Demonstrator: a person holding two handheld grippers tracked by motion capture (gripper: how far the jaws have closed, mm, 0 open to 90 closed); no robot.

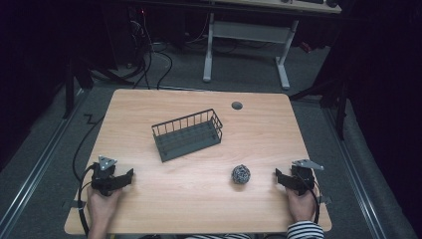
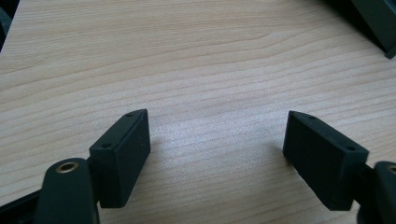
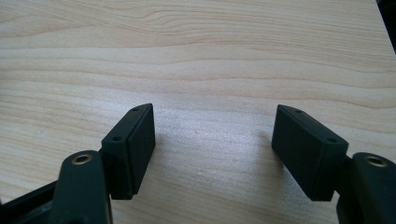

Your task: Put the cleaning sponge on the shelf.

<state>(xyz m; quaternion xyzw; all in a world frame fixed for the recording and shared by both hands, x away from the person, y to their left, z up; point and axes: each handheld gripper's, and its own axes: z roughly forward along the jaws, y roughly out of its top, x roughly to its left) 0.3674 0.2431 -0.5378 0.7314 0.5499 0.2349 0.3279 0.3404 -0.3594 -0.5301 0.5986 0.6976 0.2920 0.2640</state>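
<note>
1. Two tongs rest at the near edge of the table, one at each side; nothing is lifted yet, so I judge this the starting step, before any reach.
2. At the left, the left tongs stand spread with bare wood between the pads, grasping nothing.
3. One dark wire basket sits left of the table's middle, turned at a slant, with nothing inside that I can make out.
4. One small speckled ball lies on the wood right of centre, apart from the basket and nearer the right-hand tongs.
5. At the right, the right tongs are likewise released, their pads apart over plain tabletop.
6. Next move, as I judge it: the right tongs go leftward to the ball, straddle it and close gently, since a round thing may roll away.
</note>
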